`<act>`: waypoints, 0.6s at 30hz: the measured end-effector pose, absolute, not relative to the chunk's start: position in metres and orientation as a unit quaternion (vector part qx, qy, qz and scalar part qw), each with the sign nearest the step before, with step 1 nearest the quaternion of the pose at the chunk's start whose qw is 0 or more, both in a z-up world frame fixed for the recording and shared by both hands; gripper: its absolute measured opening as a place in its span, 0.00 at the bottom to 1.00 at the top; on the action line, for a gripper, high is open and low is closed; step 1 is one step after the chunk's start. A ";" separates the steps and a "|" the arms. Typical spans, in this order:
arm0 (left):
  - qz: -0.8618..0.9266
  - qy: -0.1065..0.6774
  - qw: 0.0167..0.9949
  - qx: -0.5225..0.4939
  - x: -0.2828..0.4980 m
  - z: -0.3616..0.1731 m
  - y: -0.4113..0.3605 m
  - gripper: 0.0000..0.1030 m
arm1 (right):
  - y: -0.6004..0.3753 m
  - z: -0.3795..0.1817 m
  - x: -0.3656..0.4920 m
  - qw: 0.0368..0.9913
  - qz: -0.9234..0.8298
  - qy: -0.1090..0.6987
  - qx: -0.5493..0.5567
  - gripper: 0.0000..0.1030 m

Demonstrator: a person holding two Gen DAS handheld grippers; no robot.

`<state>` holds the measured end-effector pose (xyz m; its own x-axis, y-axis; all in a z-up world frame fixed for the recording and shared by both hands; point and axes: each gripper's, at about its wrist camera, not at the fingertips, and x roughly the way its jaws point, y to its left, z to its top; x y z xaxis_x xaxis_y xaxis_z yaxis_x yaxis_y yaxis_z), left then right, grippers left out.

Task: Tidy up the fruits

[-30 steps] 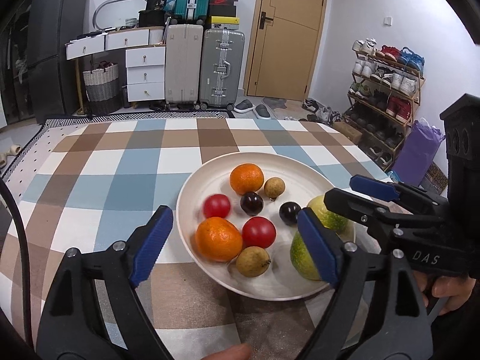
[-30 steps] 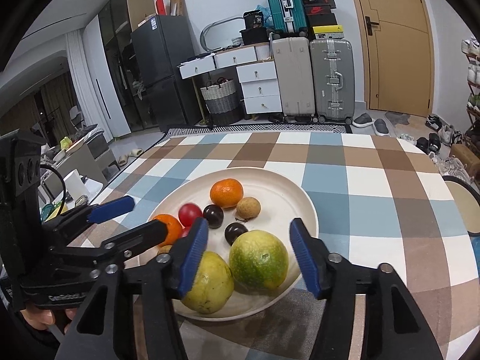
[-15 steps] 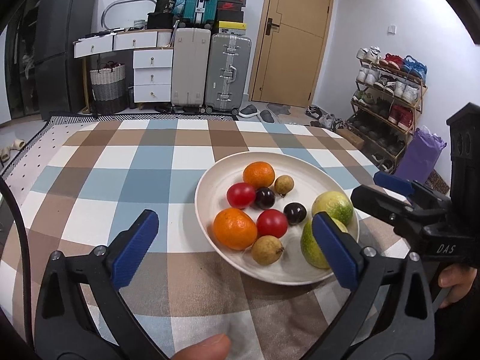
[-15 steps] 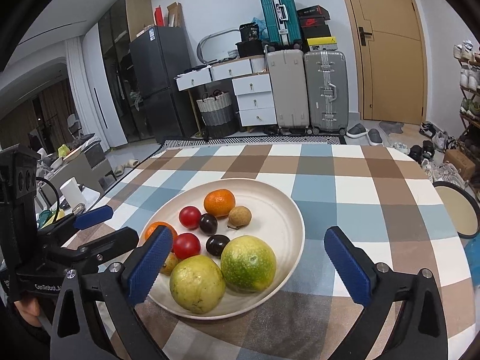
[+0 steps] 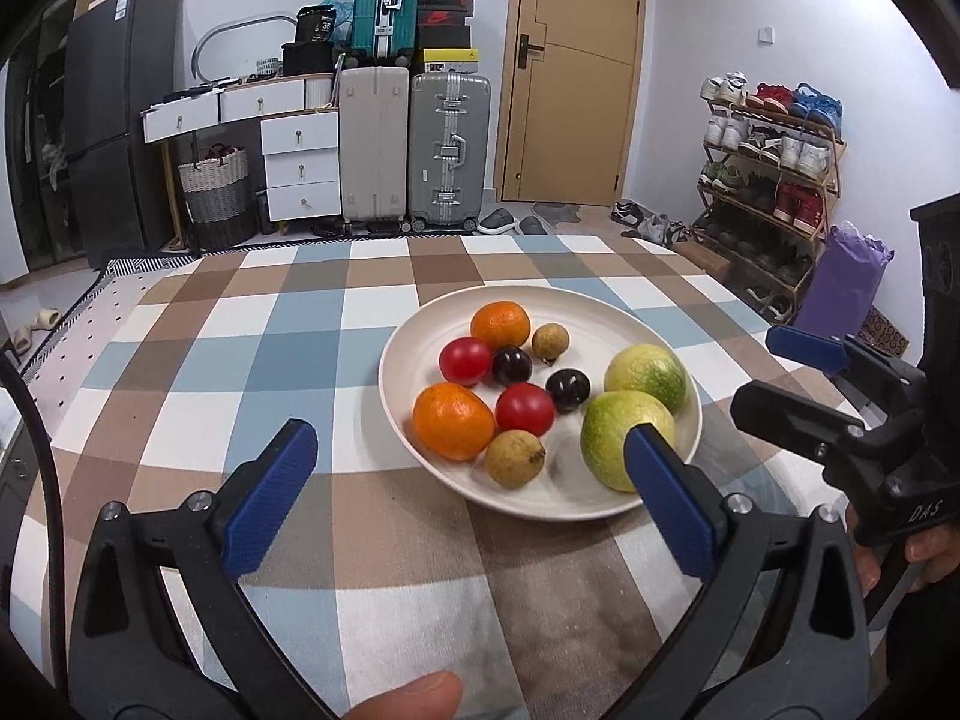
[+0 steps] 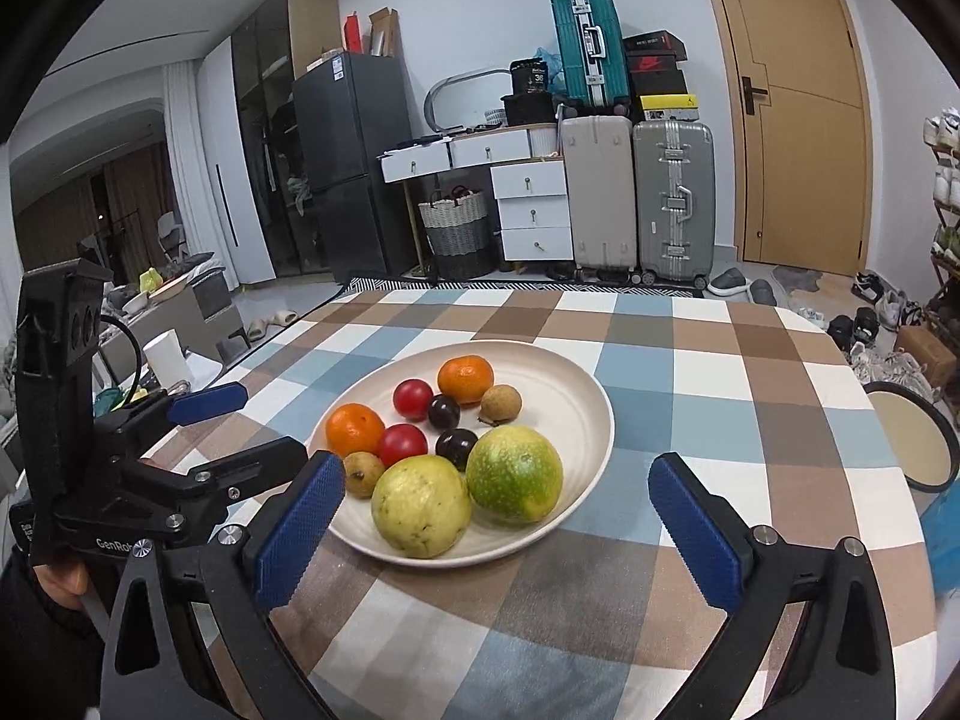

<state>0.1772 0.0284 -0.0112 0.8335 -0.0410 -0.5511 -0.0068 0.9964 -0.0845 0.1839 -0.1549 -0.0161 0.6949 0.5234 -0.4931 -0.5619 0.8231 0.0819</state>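
the left gripper (image 5: 468, 501) hangs over the checked tablecloth (image 5: 288, 336) at the near edge of the table, its blue pads spread wide after just opening, with nothing between them but cloth and the near rim of the plate (image 5: 420, 324). a thumb tip (image 5: 414, 696) shows at the bottom of that view. the cream plate sits right of the table's middle and holds all the fruit. on its left side lie two oranges (image 5: 453, 420), one near and one far, with two red tomatoes (image 5: 524, 409) between and beside them. toward the middle are two dark plums (image 5: 567, 390) and two small brown fruits (image 5: 514, 458). on the right side two large green-yellow fruits (image 5: 645, 375) lie touching each other. further right, the right gripper (image 6: 495, 531) also stands wide, freshly opened and empty, just short of the plate.
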 end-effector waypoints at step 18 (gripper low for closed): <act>-0.006 0.253 0.966 -0.057 0.157 -0.004 0.034 0.99 | -0.148 -0.013 0.167 0.926 0.297 0.223 -0.065 1.00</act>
<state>0.1574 0.0340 -0.0039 0.8723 -0.0411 -0.4872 -0.0163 0.9934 -0.1131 0.1665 -0.1482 -0.0128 0.7246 0.5206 -0.4516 -0.5785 0.8156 0.0121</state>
